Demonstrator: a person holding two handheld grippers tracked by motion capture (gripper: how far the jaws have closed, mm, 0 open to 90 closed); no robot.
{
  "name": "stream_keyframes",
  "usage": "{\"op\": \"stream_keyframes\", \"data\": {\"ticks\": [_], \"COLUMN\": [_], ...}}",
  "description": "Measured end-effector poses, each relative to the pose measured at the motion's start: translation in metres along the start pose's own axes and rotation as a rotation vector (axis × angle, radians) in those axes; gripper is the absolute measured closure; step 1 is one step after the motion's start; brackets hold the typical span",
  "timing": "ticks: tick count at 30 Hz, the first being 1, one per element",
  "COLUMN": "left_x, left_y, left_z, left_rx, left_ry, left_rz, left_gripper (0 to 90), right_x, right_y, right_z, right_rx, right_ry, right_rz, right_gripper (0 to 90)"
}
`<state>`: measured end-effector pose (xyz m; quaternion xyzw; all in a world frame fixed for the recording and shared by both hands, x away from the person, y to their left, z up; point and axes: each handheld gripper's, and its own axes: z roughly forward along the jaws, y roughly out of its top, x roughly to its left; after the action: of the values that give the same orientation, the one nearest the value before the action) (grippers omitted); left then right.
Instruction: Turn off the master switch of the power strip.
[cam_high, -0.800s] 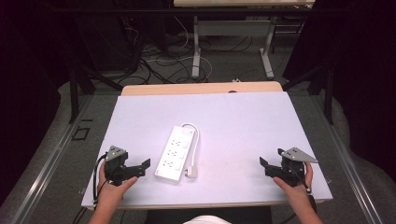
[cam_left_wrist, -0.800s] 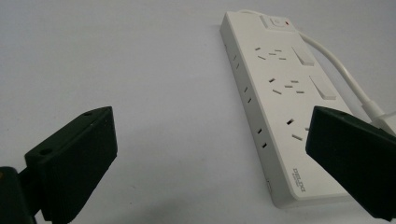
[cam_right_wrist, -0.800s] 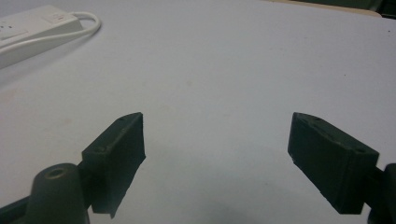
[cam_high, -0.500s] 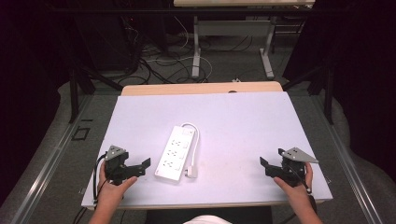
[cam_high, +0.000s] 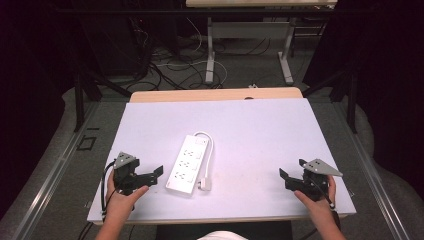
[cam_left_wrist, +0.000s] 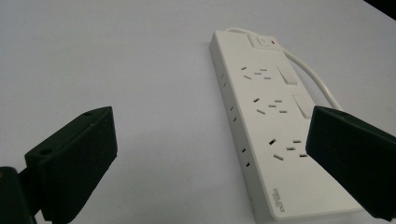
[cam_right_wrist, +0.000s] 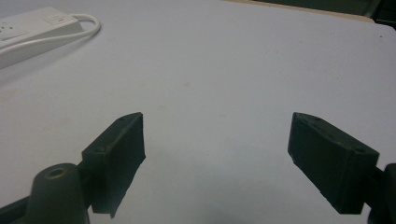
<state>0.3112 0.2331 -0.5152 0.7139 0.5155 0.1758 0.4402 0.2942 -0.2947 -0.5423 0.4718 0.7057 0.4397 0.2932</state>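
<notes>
i'm at the start of this, both hands low at the near edge of the desk (cam_high: 150, 125); my left hand-held gripper (cam_high: 150, 176) has its jaws spread wide with nothing between them, hovering just left of the power strip (cam_high: 189, 164); my right hand-held gripper (cam_high: 290, 181) is likewise wide open and empty, well apart from the strip, over bare surface near the right corner; the strip lies flat a little left of the middle of the desk, its long axis running away from me and leaning slightly right, switch end far, its white cord (cam_high: 209, 155) looping round the right side back to a plug (cam_high: 205, 185) beside the near end; in the left gripper view the strip (cam_left_wrist: 275, 135) sits ahead and to the right, its near part partly behind one jaw; i judge this to be the approach, nothing gripped yet; the next move, i think, calls for bringing the left jaws across the strip's narrow width near the closest end, keeping them level and clear of the cord before closing.
</notes>
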Motion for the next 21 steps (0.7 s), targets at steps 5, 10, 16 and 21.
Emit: {"op": "stream_keyframes", "data": {"ticks": [5,10,16,21], "left_x": [-0.005,-0.01,-0.014,-0.016], "left_y": [0.009,0.017,0.028,0.035], "left_z": [0.003,0.006,0.007,0.009], "left_rx": [0.006,0.014,0.012,0.009], "left_ry": [-0.019,-0.026,-0.034,-0.027], "left_rz": [0.008,0.014,0.016,0.007], "left_gripper": [5.5,7.3,7.5,11.4], "right_x": [-0.001,-0.001,-0.001,-0.001], "right_y": [0.0,-0.001,-0.001,-0.001], "right_z": [-0.003,-0.002,-0.001,-0.001], "right_rx": [0.02,0.002,0.012,0.013], "right_ry": [-0.003,-0.006,-0.004,-0.004], "right_rz": [0.006,0.007,0.014,0.005], "right_gripper": [18.4,18.7,18.8,18.9]}}
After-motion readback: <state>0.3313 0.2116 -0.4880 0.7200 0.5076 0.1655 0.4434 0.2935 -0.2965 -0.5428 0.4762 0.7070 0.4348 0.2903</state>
